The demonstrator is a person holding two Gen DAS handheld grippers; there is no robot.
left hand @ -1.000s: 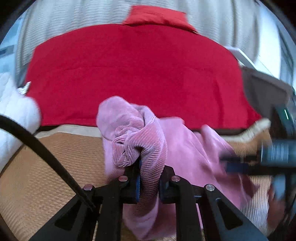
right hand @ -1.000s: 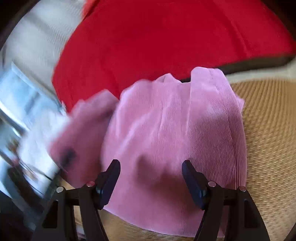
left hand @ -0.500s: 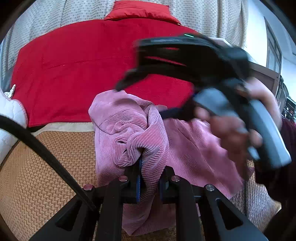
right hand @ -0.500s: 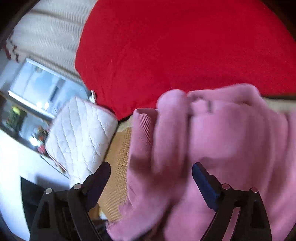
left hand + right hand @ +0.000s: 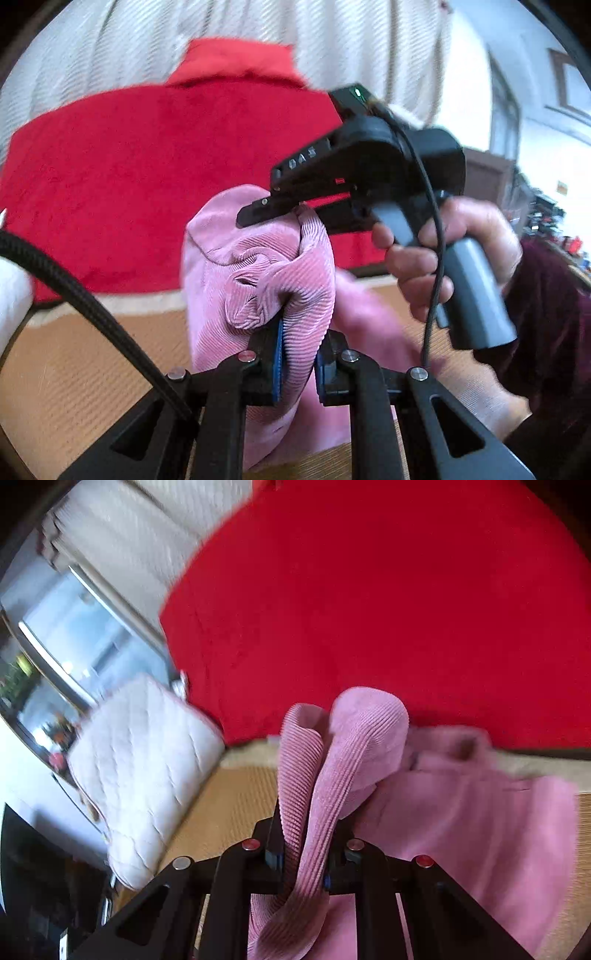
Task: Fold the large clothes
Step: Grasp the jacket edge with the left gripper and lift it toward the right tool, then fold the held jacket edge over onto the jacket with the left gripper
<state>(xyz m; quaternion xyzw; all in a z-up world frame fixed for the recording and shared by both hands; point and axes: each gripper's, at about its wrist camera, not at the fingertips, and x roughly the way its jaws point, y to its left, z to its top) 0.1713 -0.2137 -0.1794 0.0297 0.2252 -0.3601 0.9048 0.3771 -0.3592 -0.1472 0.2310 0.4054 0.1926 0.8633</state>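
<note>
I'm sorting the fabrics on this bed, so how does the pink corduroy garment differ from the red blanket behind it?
The pink corduroy garment is ribbed and bunched into folds; the red blanket looks smooth and lies spread flat. The garment is pinched in the left tool and the closing right tool; neither touches the blanket. The garment is pale pink, the blanket vivid red. Both sit over the woven mat.

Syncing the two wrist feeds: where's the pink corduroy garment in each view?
Left wrist: pink corduroy garment bunched at centre, pinched in the left claw.
Right wrist: the garment rises from the right claw, whose jaws are closing on it, and spreads lower right.
Shared landmark: red blanket behind it.
</note>
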